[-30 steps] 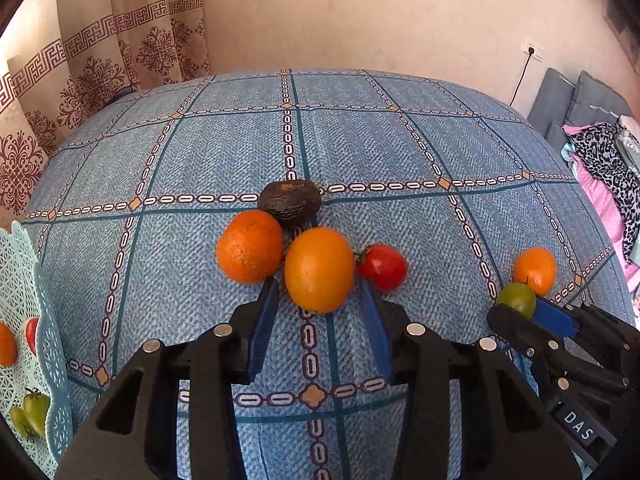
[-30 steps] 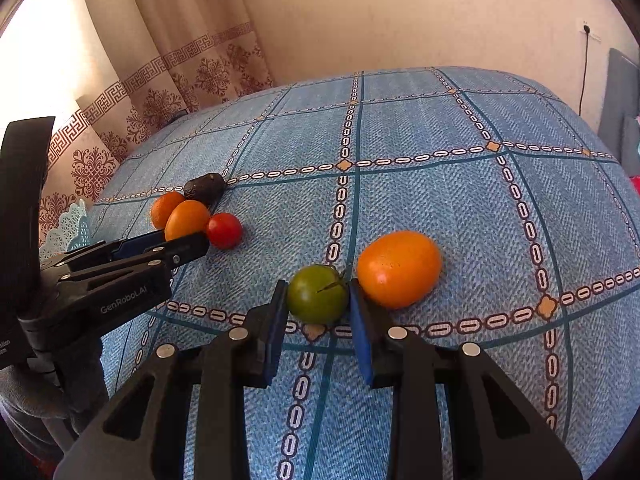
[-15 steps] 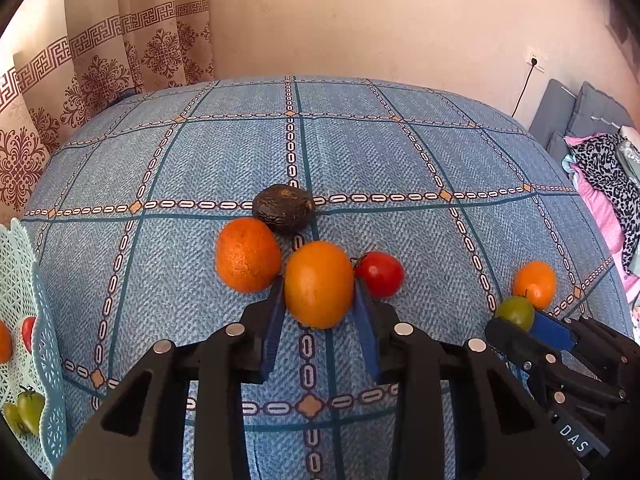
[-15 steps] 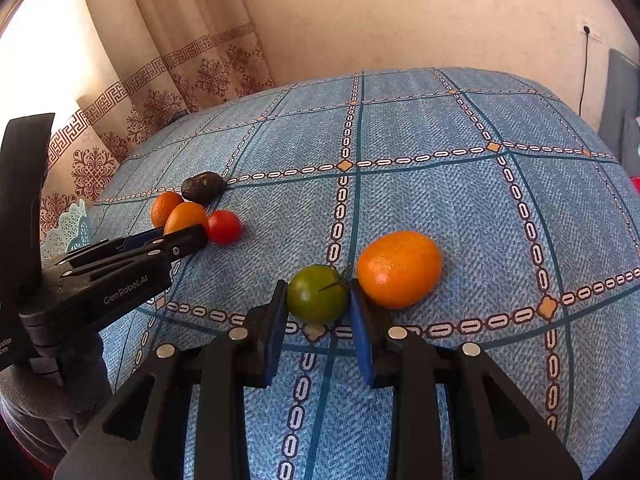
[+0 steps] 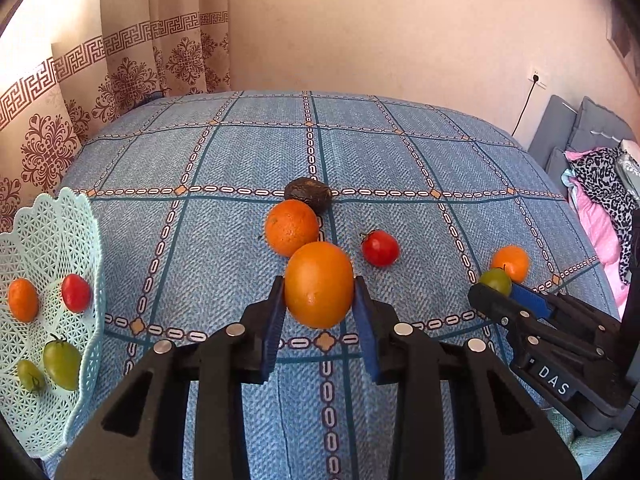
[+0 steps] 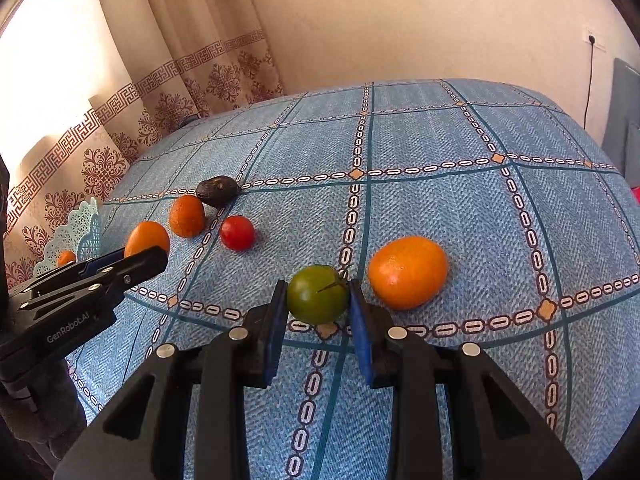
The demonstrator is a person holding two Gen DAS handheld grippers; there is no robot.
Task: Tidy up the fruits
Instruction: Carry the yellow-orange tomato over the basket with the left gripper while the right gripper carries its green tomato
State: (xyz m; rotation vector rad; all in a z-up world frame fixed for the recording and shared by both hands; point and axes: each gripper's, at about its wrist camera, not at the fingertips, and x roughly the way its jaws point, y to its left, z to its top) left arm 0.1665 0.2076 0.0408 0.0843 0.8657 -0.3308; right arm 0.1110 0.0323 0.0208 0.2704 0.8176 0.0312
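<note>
Orange (image 5: 319, 284) gripped, raised; green tomato (image 6: 318, 294) gripped on cloth.

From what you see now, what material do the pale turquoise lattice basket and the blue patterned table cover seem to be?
The pale turquoise lattice basket looks like moulded plastic: uniform pierced mesh, scalloped rim, slight sheen. The blue patterned table cover is probably printed vinyl or cloth; it lies smooth, and its herringbone texture may only be printed.
</note>
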